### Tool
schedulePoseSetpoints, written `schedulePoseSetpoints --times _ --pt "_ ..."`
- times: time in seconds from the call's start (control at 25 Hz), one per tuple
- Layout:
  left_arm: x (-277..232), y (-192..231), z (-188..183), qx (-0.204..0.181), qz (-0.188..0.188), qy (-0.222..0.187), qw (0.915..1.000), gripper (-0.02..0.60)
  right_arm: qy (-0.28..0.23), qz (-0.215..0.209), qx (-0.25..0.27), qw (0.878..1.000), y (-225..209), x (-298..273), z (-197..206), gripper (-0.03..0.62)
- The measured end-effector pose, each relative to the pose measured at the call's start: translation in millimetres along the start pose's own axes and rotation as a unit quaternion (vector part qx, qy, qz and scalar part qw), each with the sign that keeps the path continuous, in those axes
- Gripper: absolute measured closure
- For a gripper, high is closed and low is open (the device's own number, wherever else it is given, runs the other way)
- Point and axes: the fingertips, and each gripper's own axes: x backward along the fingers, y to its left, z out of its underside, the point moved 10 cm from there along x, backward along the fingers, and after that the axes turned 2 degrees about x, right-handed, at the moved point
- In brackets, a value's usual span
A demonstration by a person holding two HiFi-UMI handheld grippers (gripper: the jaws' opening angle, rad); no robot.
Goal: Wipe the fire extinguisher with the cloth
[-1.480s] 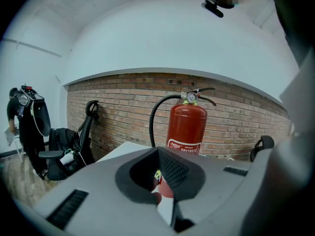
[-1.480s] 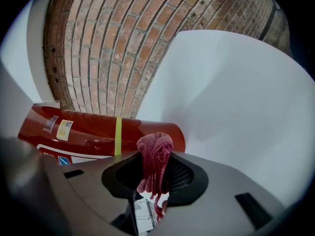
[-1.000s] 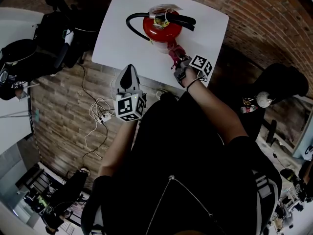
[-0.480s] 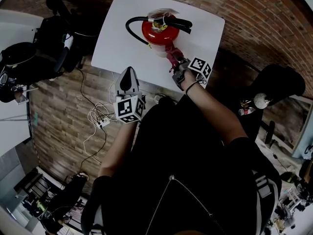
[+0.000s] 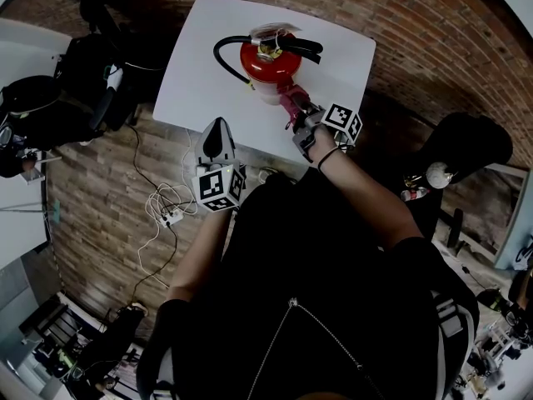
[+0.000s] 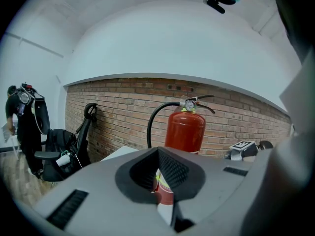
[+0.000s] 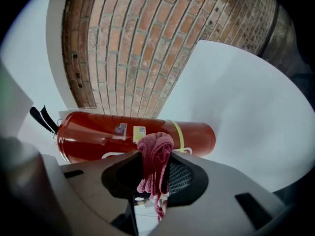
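The left gripper (image 6: 161,181) hid the lower half of the red cylindrical fire extinguisher (image 6: 185,131); a bunched pink cloth (image 7: 155,159) masked part of its side.

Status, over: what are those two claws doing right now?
Right gripper shut on pink cloth, beside the fire extinguisher. Left gripper shut, empty, held back. Nothing in the way.

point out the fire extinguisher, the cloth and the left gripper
fire extinguisher (image 5: 279,67): head view, on the red cylinder's shoulder.
cloth (image 7: 154,160): right gripper view, on the bunched fold between the jaws.
left gripper (image 5: 218,130): head view, midway between its fingertips.
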Motion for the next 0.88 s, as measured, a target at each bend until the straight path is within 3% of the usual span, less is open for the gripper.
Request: schedulePoseSetpoints --times 0.88 --pt "12.2 15.0 -1.4 0.011 -0.002 -0.016 0.9998 0.574 -0.028 -0.046 0.009 0.998 71.8 36.9 6.4 0.47"
